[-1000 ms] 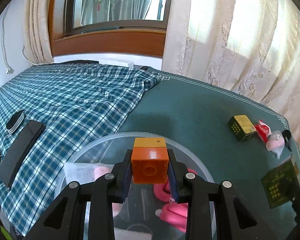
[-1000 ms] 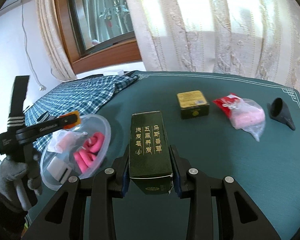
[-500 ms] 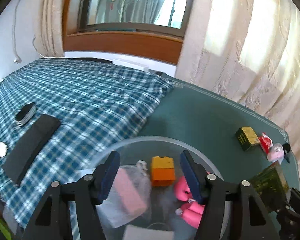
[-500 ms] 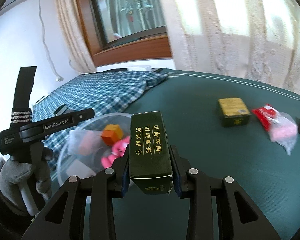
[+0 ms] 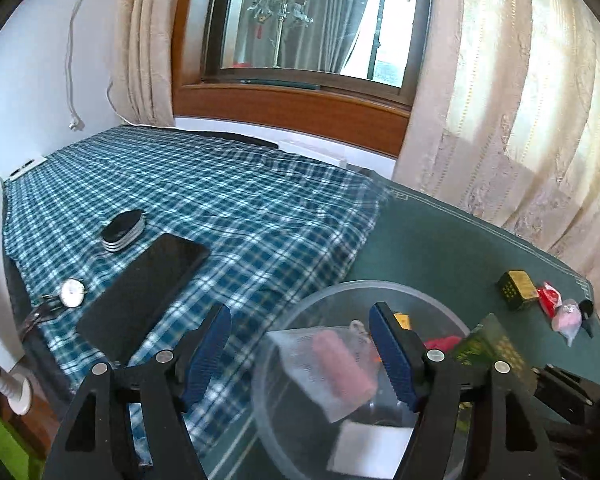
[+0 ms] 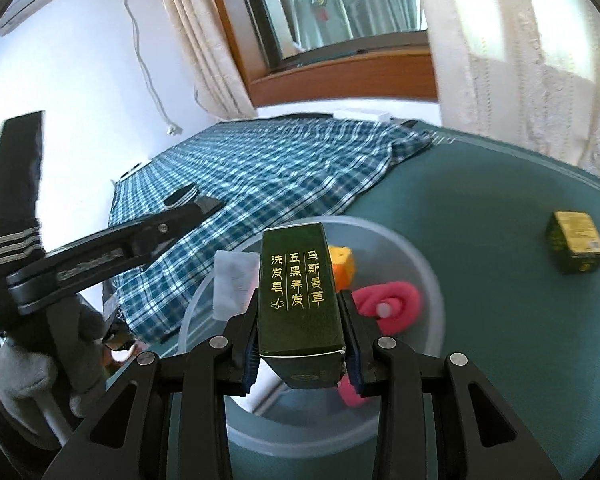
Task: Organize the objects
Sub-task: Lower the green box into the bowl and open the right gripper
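My left gripper (image 5: 300, 320) is open and empty, raised over the near left rim of the clear plastic bowl (image 5: 340, 286). The orange brick (image 5: 402, 320) lies in the bowl, half hidden by my right finger, beside a bagged pink piece (image 5: 340, 364) and a white block (image 5: 372, 444). My right gripper (image 6: 300, 320) is shut on a dark green box with gold lettering (image 6: 296, 292), held above the bowl (image 6: 420, 248). The orange brick (image 6: 344, 266) and a pink curled item (image 6: 388, 300) show behind that box. A gloved hand holds the left gripper (image 6: 100, 248).
A small green and gold box (image 5: 518, 290), a red packet (image 5: 548, 300) and a bagged pink item (image 5: 566, 318) lie on the green tabletop at far right. On the checked cloth (image 5: 240, 208) rest a black slab (image 5: 148, 280), a watch (image 5: 72, 292) and a striped black disc (image 5: 124, 230).
My left gripper opened and let the orange brick drop into the bowl, then drew back to the left. My right gripper carried the green box leftward to over the bowl.
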The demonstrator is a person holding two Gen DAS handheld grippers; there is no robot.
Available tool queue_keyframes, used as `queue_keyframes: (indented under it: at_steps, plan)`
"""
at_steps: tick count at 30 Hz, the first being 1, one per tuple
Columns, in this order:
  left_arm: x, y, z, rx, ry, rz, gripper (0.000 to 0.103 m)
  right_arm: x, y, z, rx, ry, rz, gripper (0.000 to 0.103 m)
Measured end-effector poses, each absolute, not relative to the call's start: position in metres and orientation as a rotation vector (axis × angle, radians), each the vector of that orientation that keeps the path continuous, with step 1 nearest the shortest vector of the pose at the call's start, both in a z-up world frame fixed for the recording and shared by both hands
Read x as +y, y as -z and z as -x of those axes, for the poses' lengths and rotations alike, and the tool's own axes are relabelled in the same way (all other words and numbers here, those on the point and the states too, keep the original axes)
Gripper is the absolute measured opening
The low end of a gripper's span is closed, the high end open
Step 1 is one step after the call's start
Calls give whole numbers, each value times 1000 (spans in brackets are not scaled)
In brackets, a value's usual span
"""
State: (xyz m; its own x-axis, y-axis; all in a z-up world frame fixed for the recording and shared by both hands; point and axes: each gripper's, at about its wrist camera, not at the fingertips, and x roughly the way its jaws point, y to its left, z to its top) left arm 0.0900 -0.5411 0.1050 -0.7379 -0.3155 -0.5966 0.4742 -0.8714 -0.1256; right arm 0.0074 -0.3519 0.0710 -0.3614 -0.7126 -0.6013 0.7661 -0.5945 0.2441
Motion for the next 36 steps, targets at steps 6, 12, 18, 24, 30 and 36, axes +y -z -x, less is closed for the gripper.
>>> queue_keyframes:
  at_steps: [6,12,18,24,30,36]
  plan:
    - [-550,-107,-105,390,2543,-792,75,-374,-57,-7,151,2027,-883,35]
    - [-558,-105,-114,411,2525,-786,75,-391,-53,-6,220,2032,-882,34]
    - [-561,-105,-121,415,2521,-780,75,-409,-47,-6,254,2020,-881,34]
    - [-564,-104,-125,421,2509,-784,75,-425,-45,0,261,2015,-883,33]
    - [-560,-100,-124,415,2506,-802,75,-431,-44,5,276,2045,-864,33]
    - [-552,-100,-122,408,2519,-813,75,-429,-44,6,285,2002,-886,40]
